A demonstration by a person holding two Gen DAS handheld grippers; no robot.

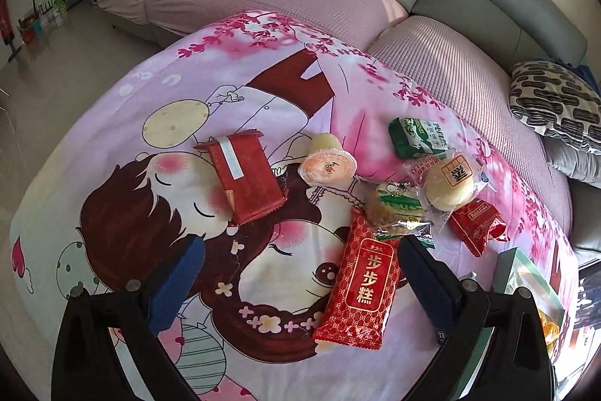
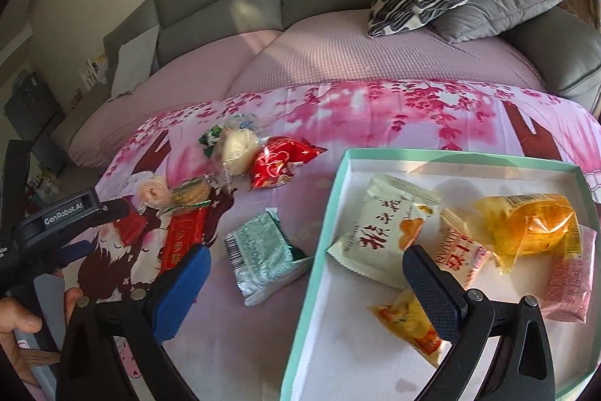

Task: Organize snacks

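Low in the left wrist view, our left gripper [image 1: 296, 288] is spread wide around a long red snack pack [image 1: 360, 288] with gold squares. Our right gripper [image 2: 304, 288] is spread too, over the mint box [image 2: 319, 250].

A: Left tool [image 1: 296, 277], left wrist view: where do the two fingers sit?
B: Lower left and lower right of the frame, blue pads [image 1: 176, 284] spread wide, nothing between them.

A: Right tool [image 2: 306, 282], right wrist view?
B: Likewise spread, gripping nothing. The left tool [image 2: 75, 213] also appears at the left edge, with a bare hand [image 2: 22, 322] at lower left.
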